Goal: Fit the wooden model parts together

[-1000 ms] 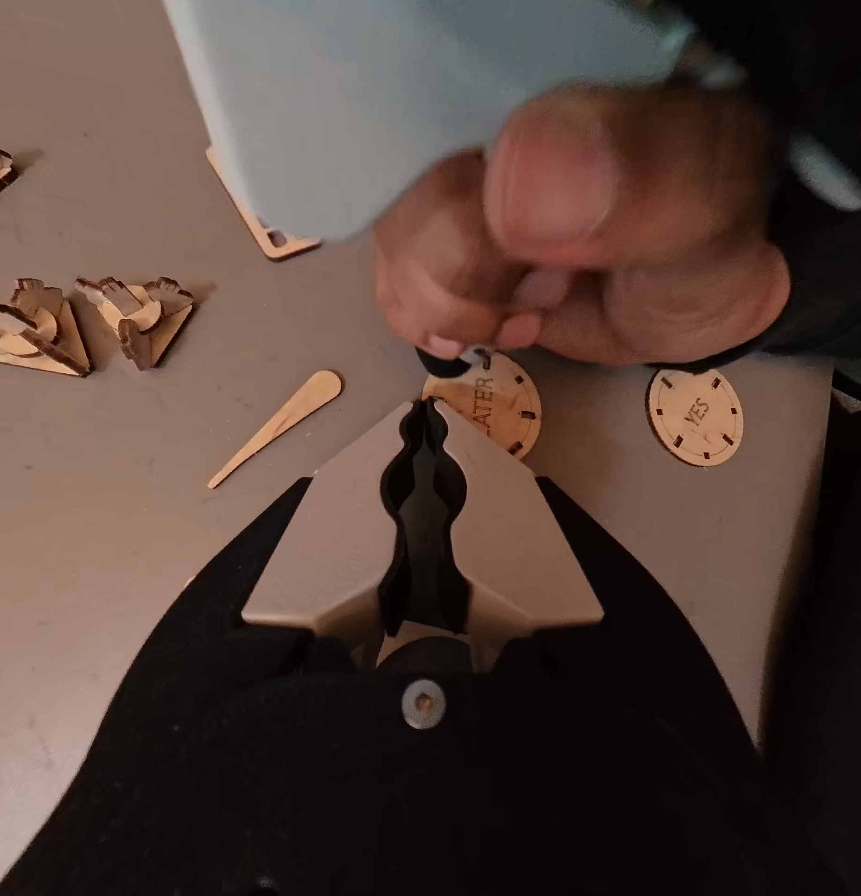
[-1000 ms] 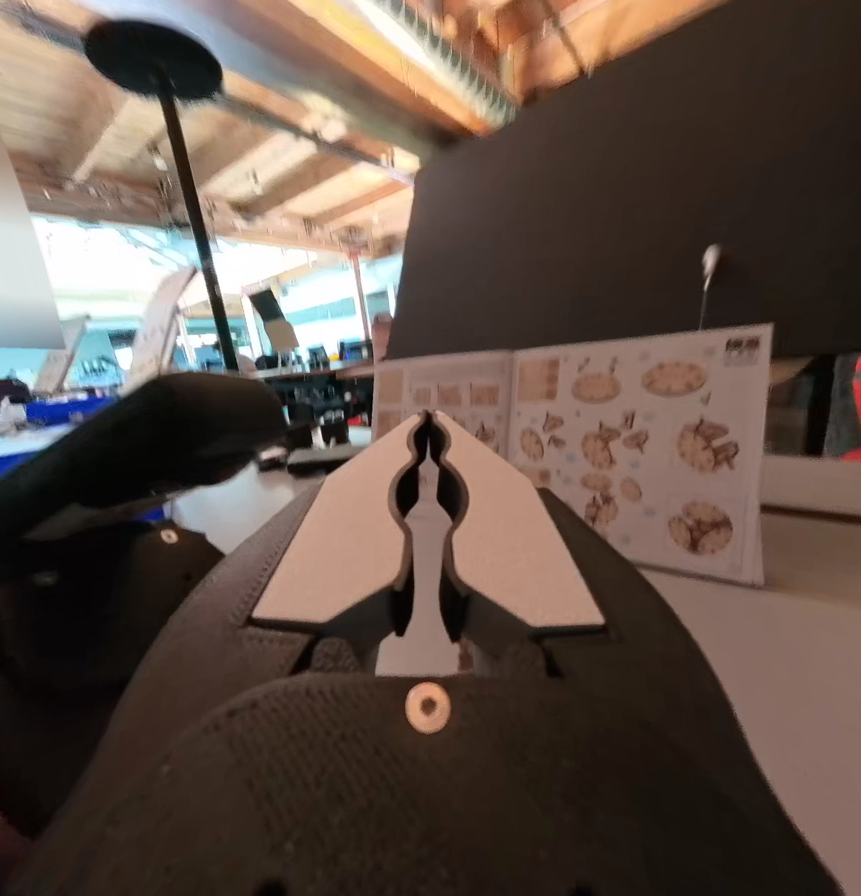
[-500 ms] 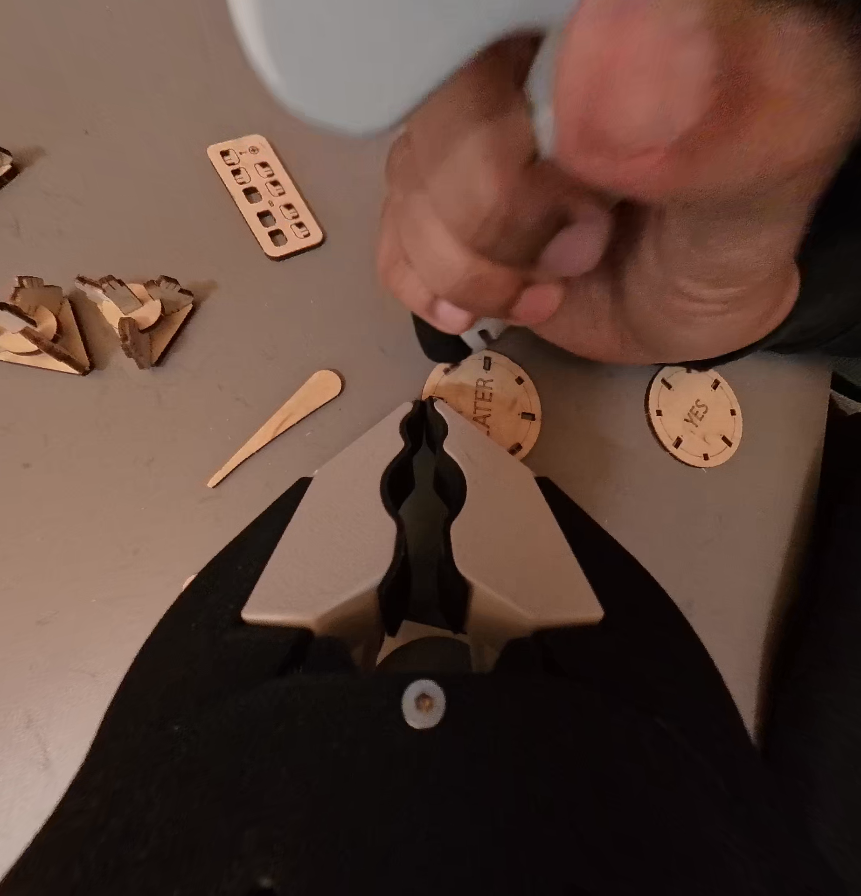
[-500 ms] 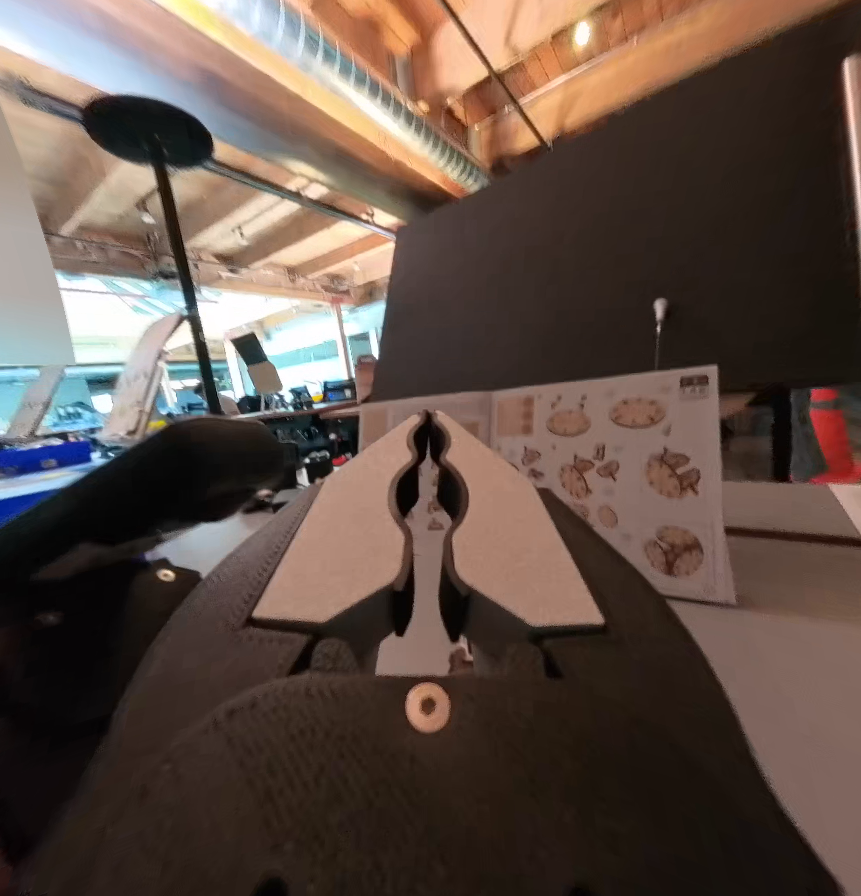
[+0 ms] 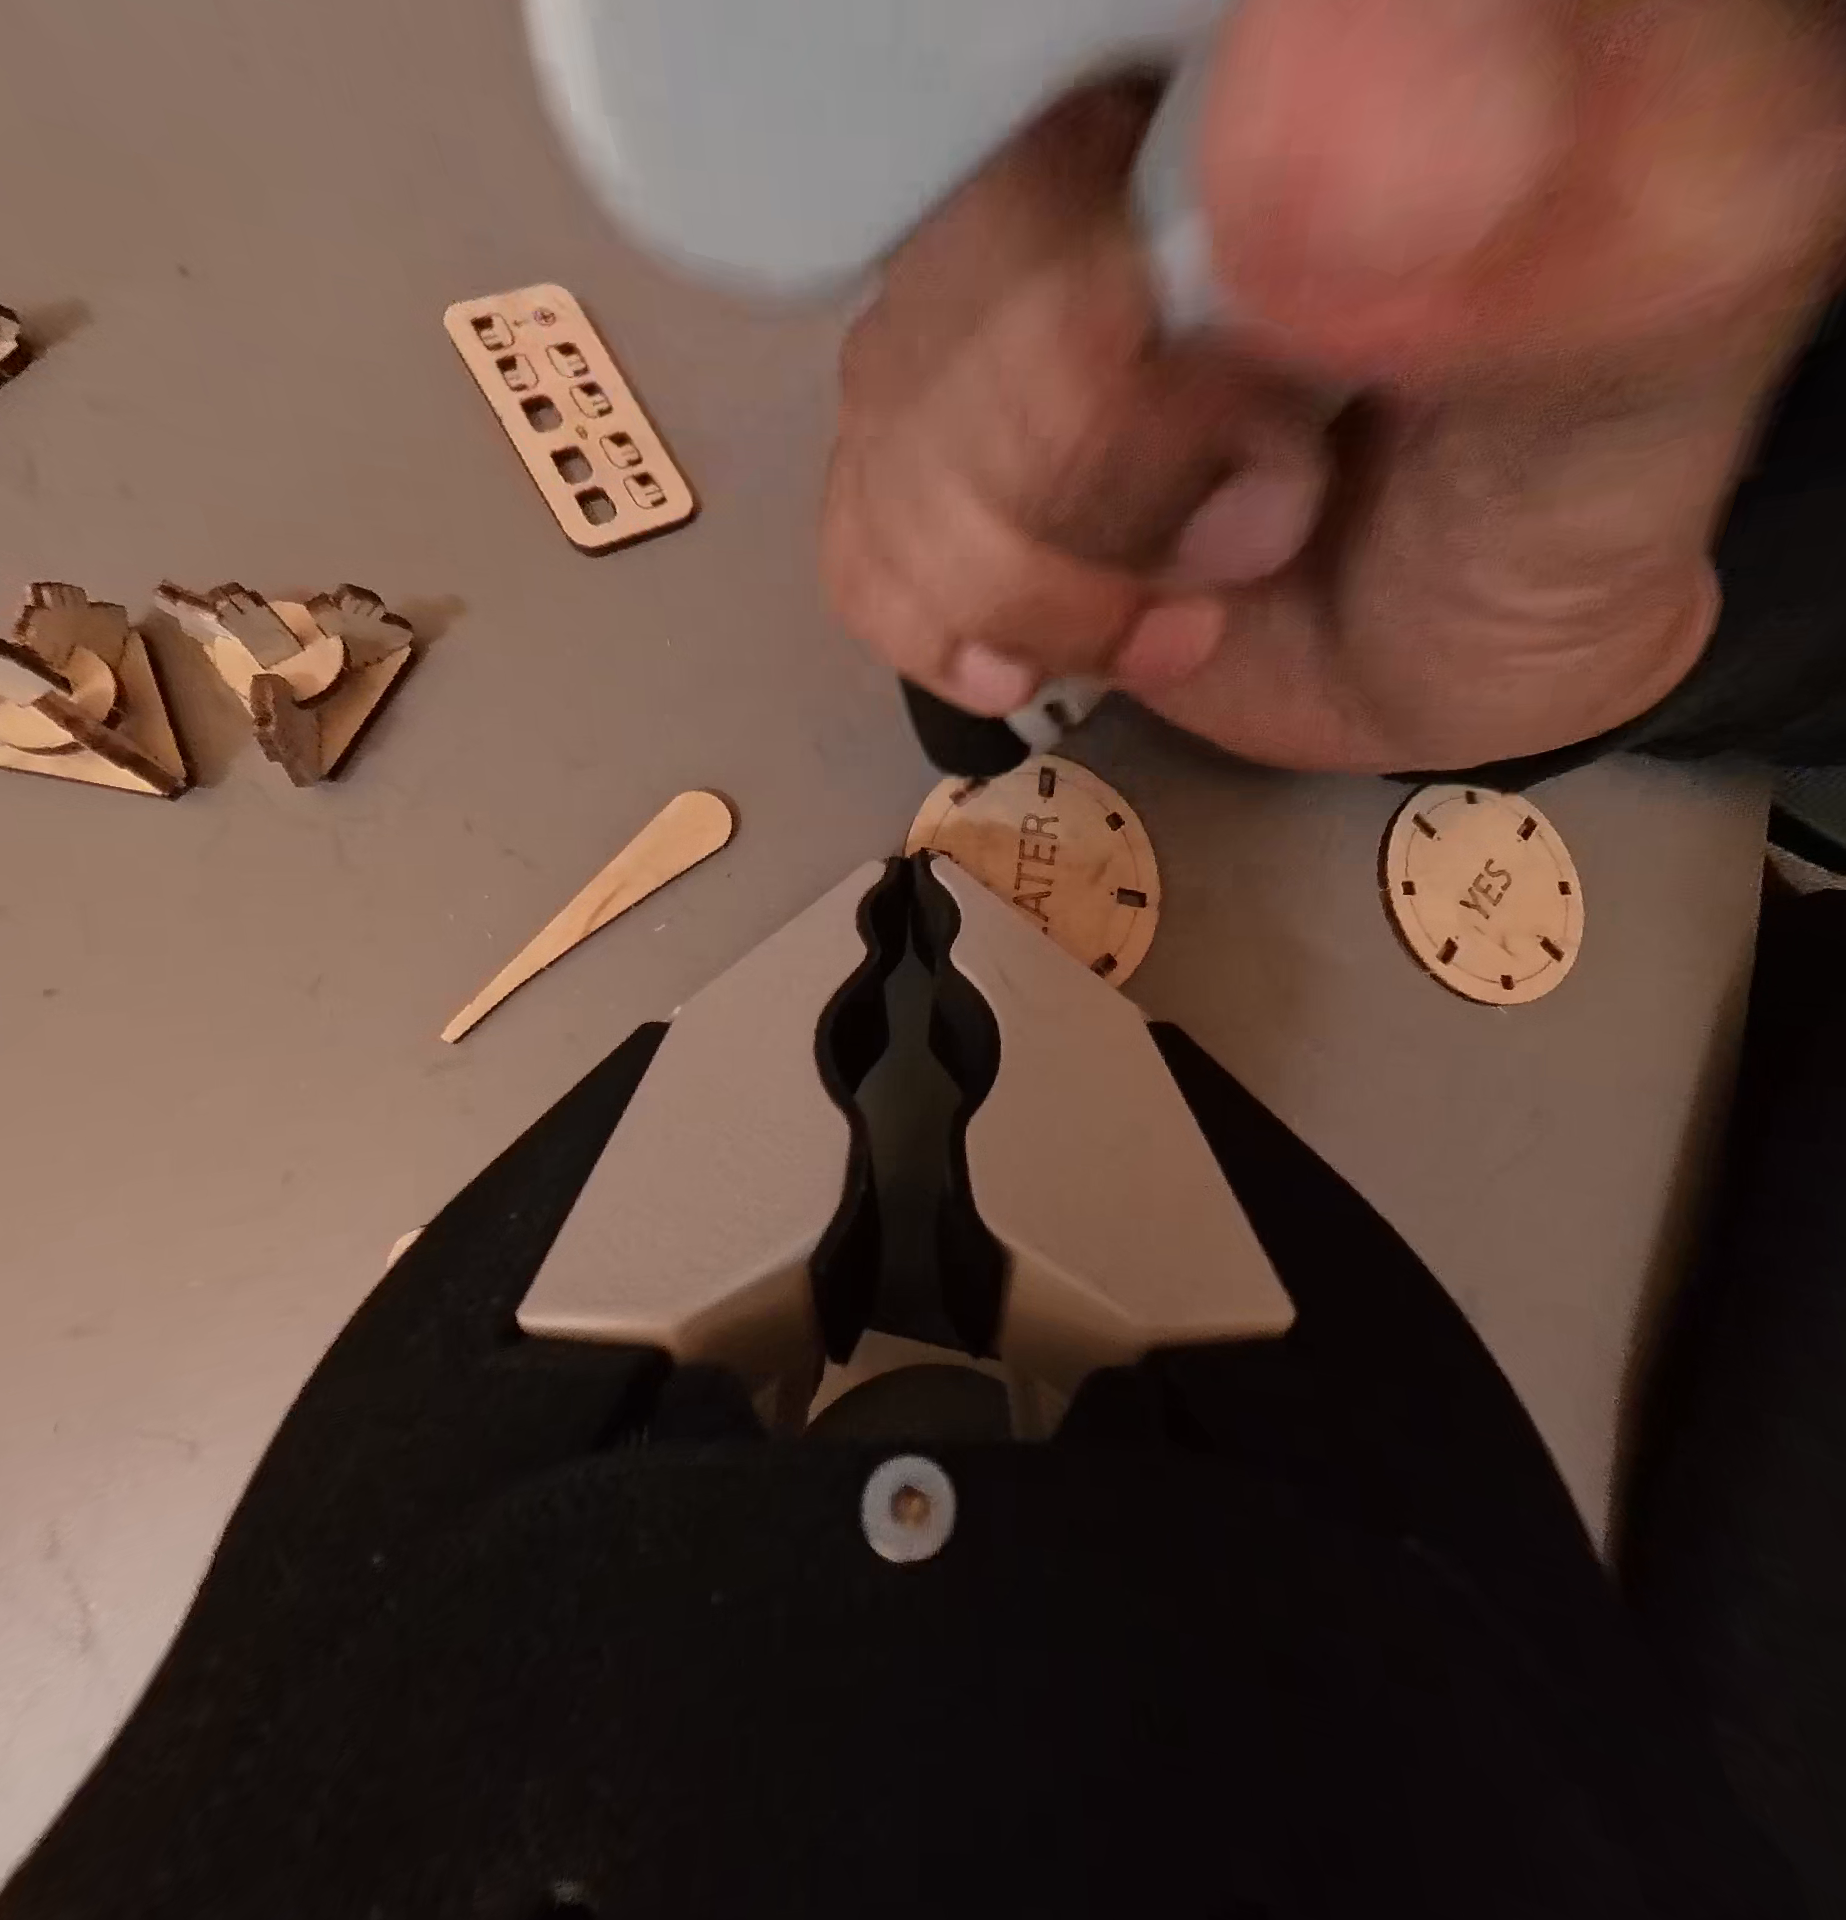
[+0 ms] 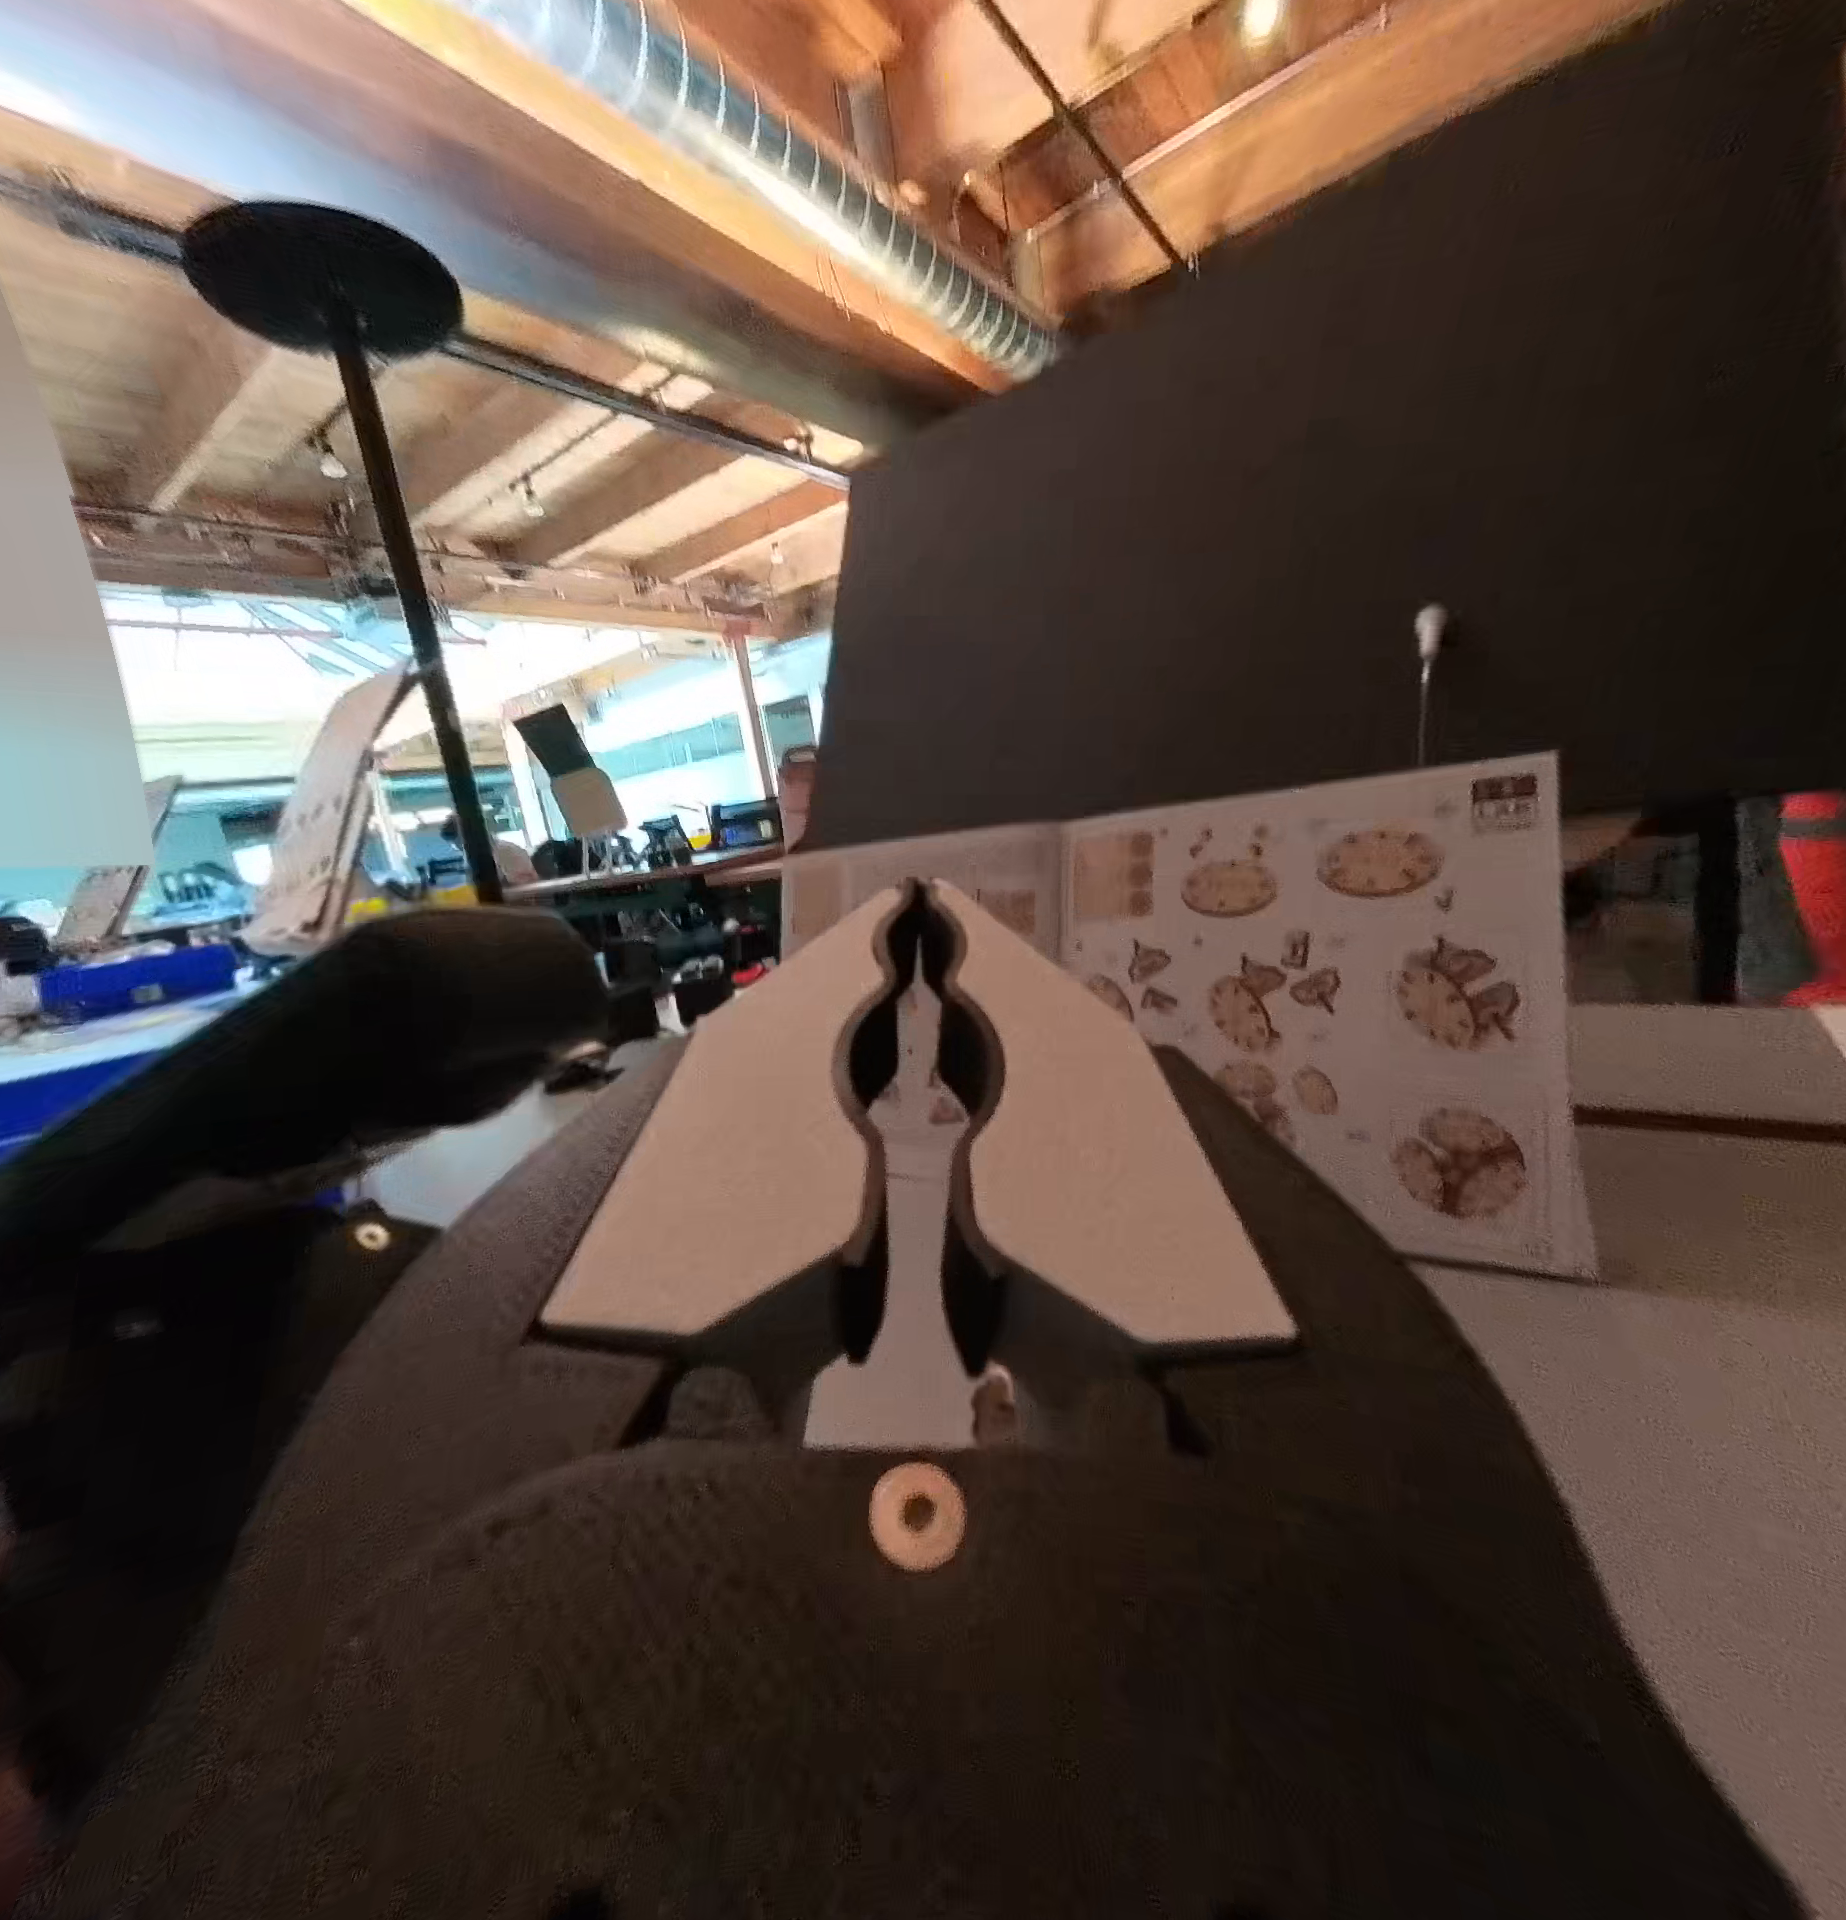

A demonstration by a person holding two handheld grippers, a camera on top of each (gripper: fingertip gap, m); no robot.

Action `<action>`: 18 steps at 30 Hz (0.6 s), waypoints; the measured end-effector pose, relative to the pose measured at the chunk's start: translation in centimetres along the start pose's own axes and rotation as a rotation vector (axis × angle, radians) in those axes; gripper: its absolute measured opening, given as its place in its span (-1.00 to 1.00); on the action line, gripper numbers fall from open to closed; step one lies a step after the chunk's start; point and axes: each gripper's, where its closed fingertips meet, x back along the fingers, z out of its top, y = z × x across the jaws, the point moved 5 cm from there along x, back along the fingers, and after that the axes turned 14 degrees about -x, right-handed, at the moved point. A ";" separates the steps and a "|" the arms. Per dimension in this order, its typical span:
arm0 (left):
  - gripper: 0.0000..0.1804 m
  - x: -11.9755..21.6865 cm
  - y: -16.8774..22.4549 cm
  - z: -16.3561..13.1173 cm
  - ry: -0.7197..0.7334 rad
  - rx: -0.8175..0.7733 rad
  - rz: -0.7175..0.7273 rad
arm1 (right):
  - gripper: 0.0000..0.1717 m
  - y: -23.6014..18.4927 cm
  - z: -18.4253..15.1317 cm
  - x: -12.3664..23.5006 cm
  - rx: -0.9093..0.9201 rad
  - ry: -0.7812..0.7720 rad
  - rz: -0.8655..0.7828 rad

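My left gripper [image 5: 917, 858] is shut with nothing between its tips and points down at the grey table [image 5: 223, 1091]. Its tips sit at the left edge of a round wooden disc [image 5: 1054, 873]. A second round wooden disc [image 5: 1480, 909] lies to the right near the table edge. A thin wooden teardrop stick [image 5: 607, 904] lies to the left of the tips. A person's hand [image 5: 1210, 468] is just beyond the first disc, blurred. My right gripper [image 6: 921, 883] is shut and empty, raised and pointing at an open instruction sheet [image 6: 1314, 997] standing on the table.
A slotted wooden strip [image 5: 568, 416] and two small assembled wooden pieces [image 5: 285, 675] [image 5: 57, 696] lie at the left. In the right wrist view a black panel [image 6: 1314, 520] stands behind the sheet, a black pole with a disc top [image 6: 399, 540] rises at the left, and the other gripper's black body [image 6: 275, 1039] is at the left. My right fingertips sit around 20 cm from my left ones. From the left gripper's tips to the thin wooden teardrop stick [image 5: 607, 904] is close to 5 cm.
The hand and the pale blurred patch above it rose and shifted right, uncovering the slotted strip. The right gripper tilted upward, then settled. Both grippers stayed shut.
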 end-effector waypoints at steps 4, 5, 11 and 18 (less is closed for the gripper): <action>-0.99 0.0 0.0 0.0 0.001 0.000 -0.004 | -1.00 -0.9 -0.8 0.3 0.085 -0.021 0.041; -0.99 0.0 0.0 0.0 0.001 -0.005 -0.002 | -1.00 -0.8 -1.3 0.3 0.077 -0.048 0.050; -0.99 0.0 -0.1 0.0 0.004 -0.005 -0.010 | -0.98 0.1 -0.7 0.7 0.196 -0.114 0.112; -0.94 0.6 -0.2 0.7 0.063 -0.040 0.016 | -0.67 3.8 0.0 0.8 0.036 -0.198 0.032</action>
